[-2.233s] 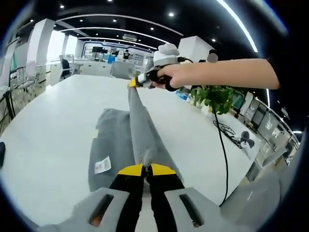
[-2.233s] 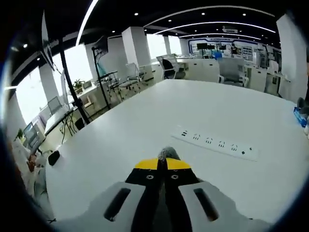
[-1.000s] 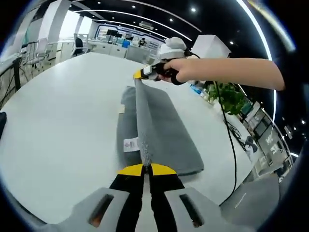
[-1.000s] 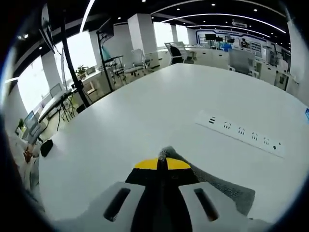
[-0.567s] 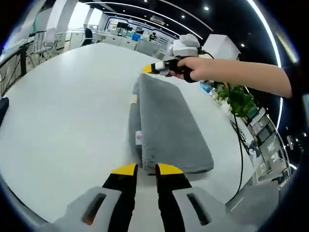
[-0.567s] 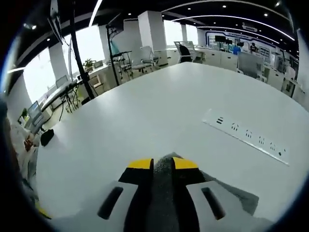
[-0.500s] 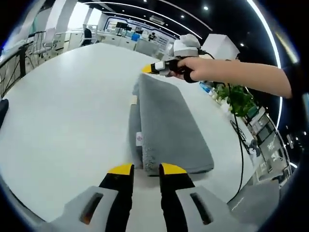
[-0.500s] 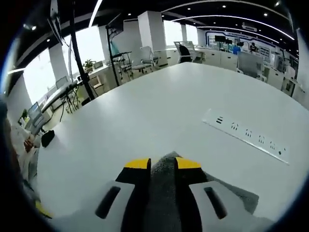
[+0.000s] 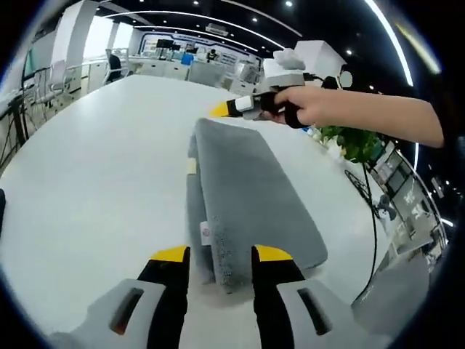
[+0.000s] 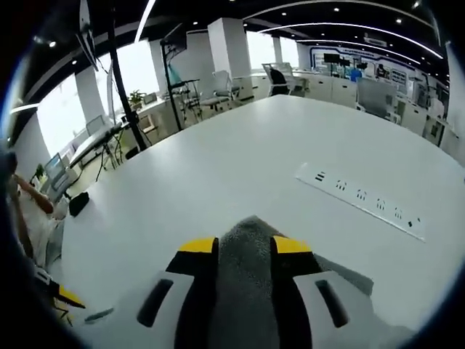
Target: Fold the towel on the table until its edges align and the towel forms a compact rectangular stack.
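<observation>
Grey towel [image 9: 251,196] lies folded on white surface [image 9: 94,174]; soft, limp, light. Left tongs [image 9: 220,254] and right tongs [image 10: 243,245] both parted, gripping nothing. Best pinched at corners.

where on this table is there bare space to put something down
The table is bare along the towel's label side, and between the towel and the power strip in the right gripper view. Crowded: the plant and cable edge.

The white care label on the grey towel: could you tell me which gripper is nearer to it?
Left. The left gripper sits open at the grey towel end bearing the white care label; the right gripper is at the far end.
</observation>
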`<act>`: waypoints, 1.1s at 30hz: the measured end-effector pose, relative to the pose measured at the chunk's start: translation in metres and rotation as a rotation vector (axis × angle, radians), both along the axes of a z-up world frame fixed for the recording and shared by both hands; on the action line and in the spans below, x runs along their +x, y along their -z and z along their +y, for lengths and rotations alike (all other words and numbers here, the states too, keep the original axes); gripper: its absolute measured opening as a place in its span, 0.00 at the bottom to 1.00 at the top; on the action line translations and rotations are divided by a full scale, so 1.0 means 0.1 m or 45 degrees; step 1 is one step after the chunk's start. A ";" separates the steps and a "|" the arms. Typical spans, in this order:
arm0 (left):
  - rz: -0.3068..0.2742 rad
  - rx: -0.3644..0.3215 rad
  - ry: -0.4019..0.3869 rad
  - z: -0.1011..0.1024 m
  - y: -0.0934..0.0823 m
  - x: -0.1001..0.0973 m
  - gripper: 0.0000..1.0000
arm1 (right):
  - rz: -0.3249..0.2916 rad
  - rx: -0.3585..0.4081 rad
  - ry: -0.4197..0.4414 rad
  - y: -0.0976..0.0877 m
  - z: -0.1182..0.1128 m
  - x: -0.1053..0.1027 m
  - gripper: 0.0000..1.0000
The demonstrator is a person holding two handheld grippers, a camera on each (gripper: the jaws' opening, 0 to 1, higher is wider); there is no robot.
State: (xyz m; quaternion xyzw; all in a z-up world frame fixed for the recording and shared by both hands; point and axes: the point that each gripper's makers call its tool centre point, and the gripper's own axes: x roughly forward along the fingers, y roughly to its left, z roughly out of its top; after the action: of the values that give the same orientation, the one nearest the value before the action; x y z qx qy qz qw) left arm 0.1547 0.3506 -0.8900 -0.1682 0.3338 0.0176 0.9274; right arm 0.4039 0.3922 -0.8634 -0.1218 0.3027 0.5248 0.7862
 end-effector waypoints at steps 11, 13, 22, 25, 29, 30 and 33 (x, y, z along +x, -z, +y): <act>0.000 0.032 0.019 0.12 -0.05 0.35 0.35 | 0.033 0.009 0.083 0.11 -0.45 0.18 0.28; 0.000 0.039 0.024 0.16 -0.05 0.43 0.35 | 0.046 0.021 0.113 0.11 -0.57 0.17 0.28; -0.037 0.112 0.067 0.33 -0.12 0.86 0.34 | 0.064 0.023 0.171 0.16 -0.93 0.09 0.29; -0.037 0.118 0.091 0.36 -0.11 0.97 0.34 | 0.058 0.013 0.177 0.17 -1.02 0.06 0.30; -0.028 0.119 0.133 0.36 -0.08 1.06 0.34 | 0.063 0.013 0.202 0.16 -1.17 0.00 0.31; -0.019 0.121 0.149 0.35 -0.06 1.08 0.34 | 0.063 0.010 0.205 0.17 -1.21 -0.03 0.31; -0.023 0.102 0.160 0.35 -0.02 1.12 0.33 | 0.069 -0.006 0.211 0.22 -1.30 -0.08 0.31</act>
State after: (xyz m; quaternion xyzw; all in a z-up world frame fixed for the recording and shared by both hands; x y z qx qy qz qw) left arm 0.2670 0.3859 -0.8878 -0.1098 0.3344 -0.0288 0.9356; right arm 0.3963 0.2623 -0.8854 -0.0840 0.3343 0.4602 0.8182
